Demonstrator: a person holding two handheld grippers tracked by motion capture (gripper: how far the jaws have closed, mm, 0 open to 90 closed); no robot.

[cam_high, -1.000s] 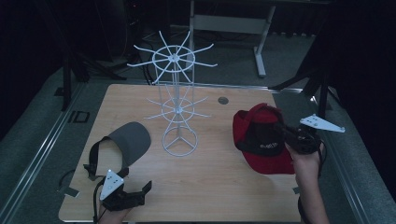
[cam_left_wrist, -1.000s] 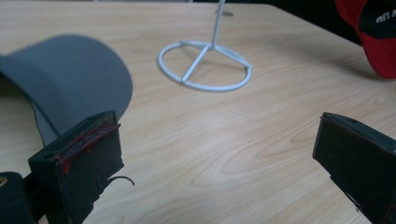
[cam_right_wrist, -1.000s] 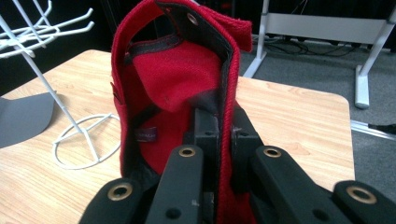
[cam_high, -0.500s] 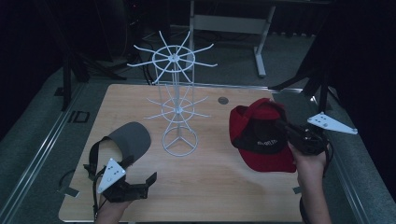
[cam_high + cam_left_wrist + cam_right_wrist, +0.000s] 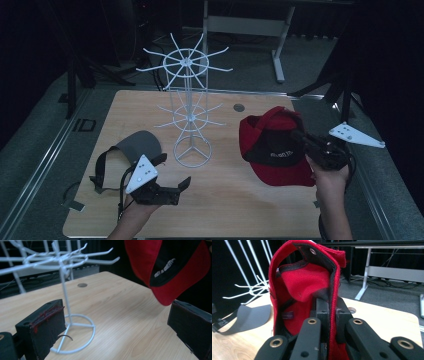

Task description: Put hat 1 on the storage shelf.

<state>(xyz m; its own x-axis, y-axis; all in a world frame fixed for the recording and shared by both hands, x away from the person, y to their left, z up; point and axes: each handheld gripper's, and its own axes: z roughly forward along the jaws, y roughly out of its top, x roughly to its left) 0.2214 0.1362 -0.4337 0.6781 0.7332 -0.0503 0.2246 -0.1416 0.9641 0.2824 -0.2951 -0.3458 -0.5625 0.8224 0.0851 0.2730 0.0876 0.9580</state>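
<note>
My left gripper [image 5: 172, 186] hangs over the near edge of the wooden table [image 5: 235, 210], jaws spread wide with nothing between them. Just beyond it lies a grey visor [image 5: 132, 150]. My right gripper [image 5: 305, 140] is clamped tight on the rim of the red cap [image 5: 272, 150], lifted clear of the table. Farther back stands the white wire rack [image 5: 190, 110].

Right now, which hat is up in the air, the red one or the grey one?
The red cap. The right claw pinches its edge and holds it off the table, while the grey visor lies flat on the wood beside the open left claw.
</note>
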